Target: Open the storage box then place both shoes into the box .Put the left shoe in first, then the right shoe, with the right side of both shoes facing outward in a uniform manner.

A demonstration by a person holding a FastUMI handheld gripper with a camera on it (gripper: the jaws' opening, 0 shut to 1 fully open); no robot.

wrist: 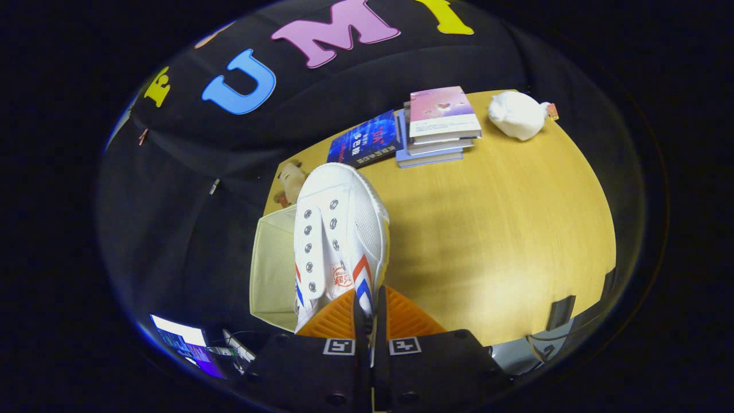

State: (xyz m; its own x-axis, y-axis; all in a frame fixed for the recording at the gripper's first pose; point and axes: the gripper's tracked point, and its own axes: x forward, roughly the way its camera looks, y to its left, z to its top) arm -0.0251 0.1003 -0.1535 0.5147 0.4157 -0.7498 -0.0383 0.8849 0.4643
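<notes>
Between the orange fingers (338,318) of the tool (370,321), nearly closed, the heel of a white shoe (338,229) is pinched; its toe points away. Under the shoe sits the cream storage box (275,269), mostly covered by it, so its inside is hidden. Beyond the shoe, on the desk (504,241), lie stacked books (438,129), a blue book (367,139) and a white bundle (518,115); a plush toy (291,180) peeks from behind.
</notes>
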